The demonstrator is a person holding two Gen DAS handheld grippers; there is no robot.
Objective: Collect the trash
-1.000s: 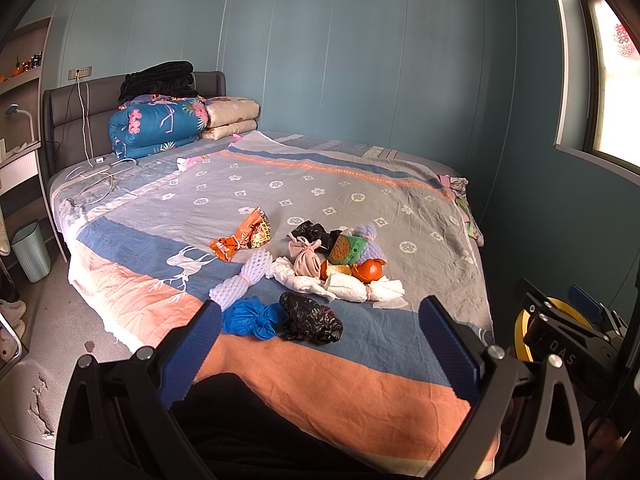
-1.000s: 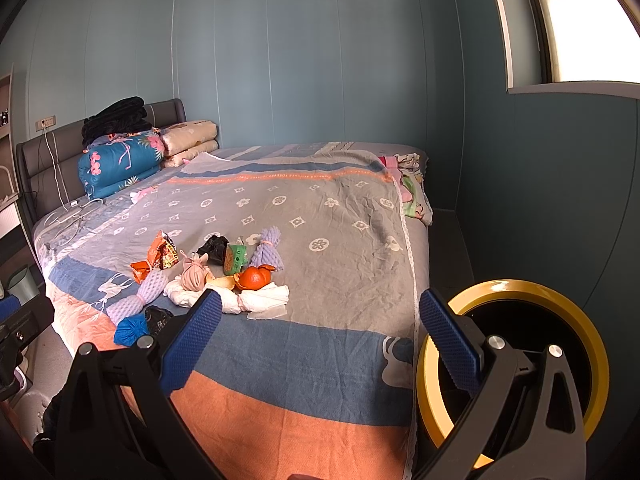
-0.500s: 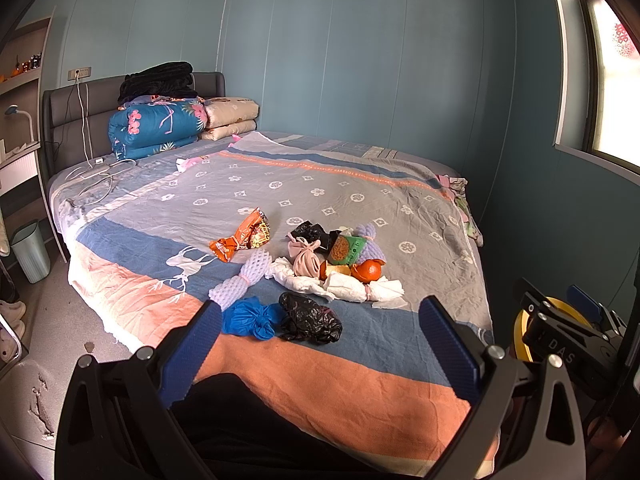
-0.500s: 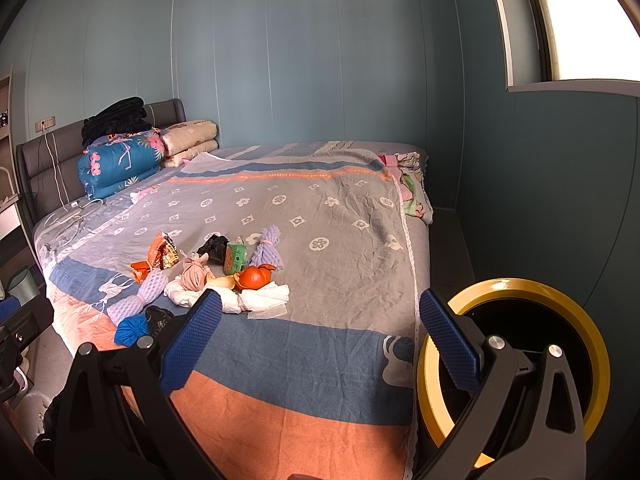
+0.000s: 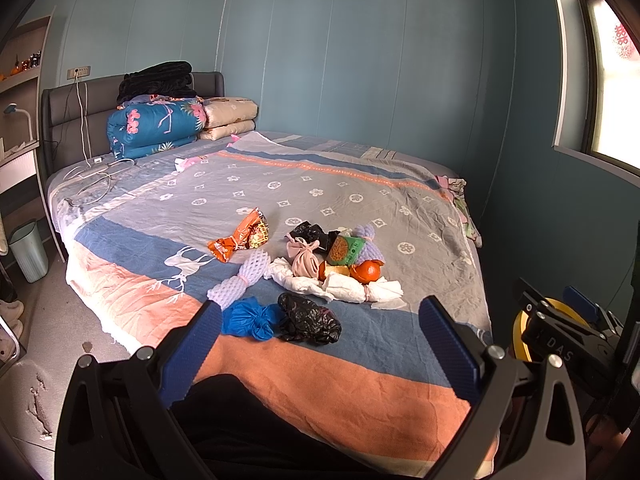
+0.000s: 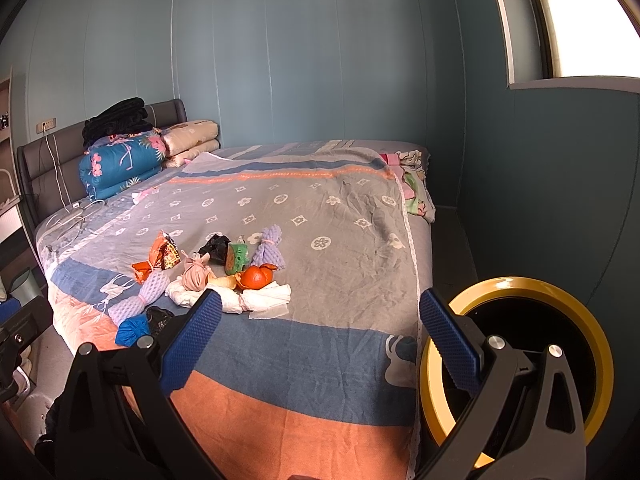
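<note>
A heap of trash lies on the bed: an orange snack wrapper, white foam netting, a blue bag, a black bag, a pink pouch, a green packet, orange peel and white tissues. The heap also shows in the right wrist view, with the orange peel and tissues. My left gripper is open and empty, near the bed's foot. My right gripper is open and empty, beside a yellow-rimmed bin.
Folded quilts and pillows are stacked at the headboard. White cables lie on the bed's far left corner. A pale waste bin stands on the floor at left. Clothes hang off the bed's right edge.
</note>
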